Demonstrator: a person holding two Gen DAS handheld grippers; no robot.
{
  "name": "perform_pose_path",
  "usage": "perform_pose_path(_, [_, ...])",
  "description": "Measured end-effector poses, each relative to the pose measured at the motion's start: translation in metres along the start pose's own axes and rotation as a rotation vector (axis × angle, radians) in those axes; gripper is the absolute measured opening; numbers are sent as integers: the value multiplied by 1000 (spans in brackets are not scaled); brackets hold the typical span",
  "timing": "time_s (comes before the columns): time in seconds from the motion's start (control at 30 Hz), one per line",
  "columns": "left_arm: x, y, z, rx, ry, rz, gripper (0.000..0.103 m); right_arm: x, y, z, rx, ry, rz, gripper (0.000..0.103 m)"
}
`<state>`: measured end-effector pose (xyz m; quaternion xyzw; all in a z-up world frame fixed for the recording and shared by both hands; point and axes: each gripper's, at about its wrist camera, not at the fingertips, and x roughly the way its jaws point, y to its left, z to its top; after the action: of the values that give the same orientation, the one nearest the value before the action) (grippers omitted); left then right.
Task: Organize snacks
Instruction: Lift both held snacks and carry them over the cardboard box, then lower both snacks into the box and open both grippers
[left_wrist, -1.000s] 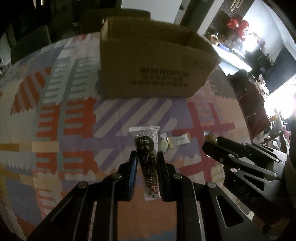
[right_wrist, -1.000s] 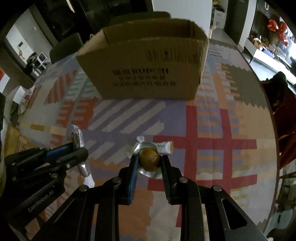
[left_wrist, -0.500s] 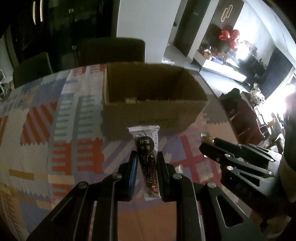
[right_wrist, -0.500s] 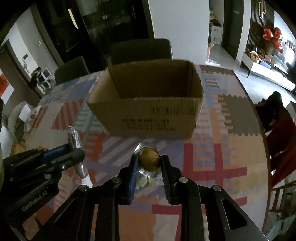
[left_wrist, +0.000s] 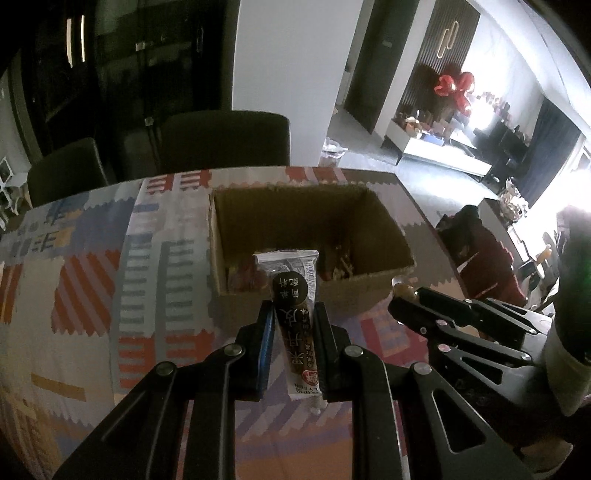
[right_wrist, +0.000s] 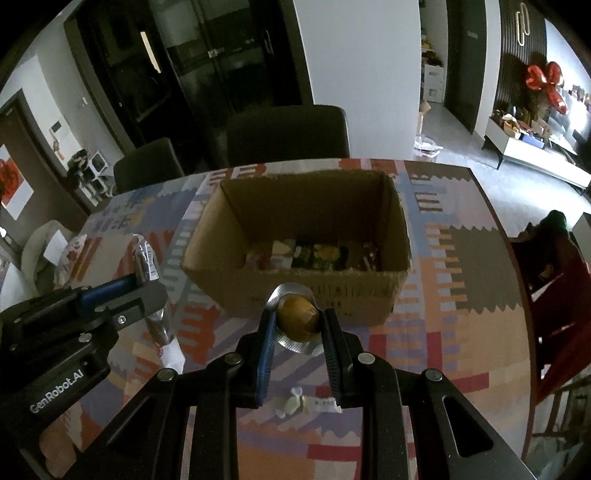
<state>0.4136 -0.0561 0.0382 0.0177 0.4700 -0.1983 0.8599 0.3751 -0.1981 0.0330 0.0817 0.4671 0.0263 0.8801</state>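
**Both grippers loaded, short of the box: carry step, drop is next**

Left gripper (left_wrist: 294, 345): jaws clamped on the long dark snack bar (left_wrist: 295, 325), gripped along its sides, top end sticking out ahead of the fingertips. It's off the tablecloth (left_wrist: 92, 288), and in the left wrist view its top overlaps the near wall of the cardboard box (left_wrist: 314, 236). Looks short of the opening to me, not over it.

Box sits upright mid-table with the top open. Several wrapped snacks are in the bottom; the lighting is too dark to tell them apart.

Right gripper (right_wrist: 298, 325): jaws clamped on the round brown snack in its foil cup (right_wrist: 297, 319), pinched across the middle. Also in the air, just in front of the box's near wall.

1 small wrapped candy (right_wrist: 308, 404) lies on the cloth below the right gripper, not yet picked.

Step, my read: transport. 2 items lifted, neither released.

Next move needs:
- both grippers forward over the near rim, high enough that the bar's lower end clears the wall
- keep the 2 grippers apart over the opening, they're close side by side
- open only once each item is above the inside
- then back for the leftover candy
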Motion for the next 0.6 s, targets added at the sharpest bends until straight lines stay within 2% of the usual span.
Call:
perform_pose_path(0.27, [5, 2, 30, -14, -25, -13, 21, 8, -6, 29, 1, -22, 4, 26])
perform_pose_path(0.6, [27, 6, 59, -20, -36, -6, 21, 27, -10, 49, 1, -6, -6, 26])
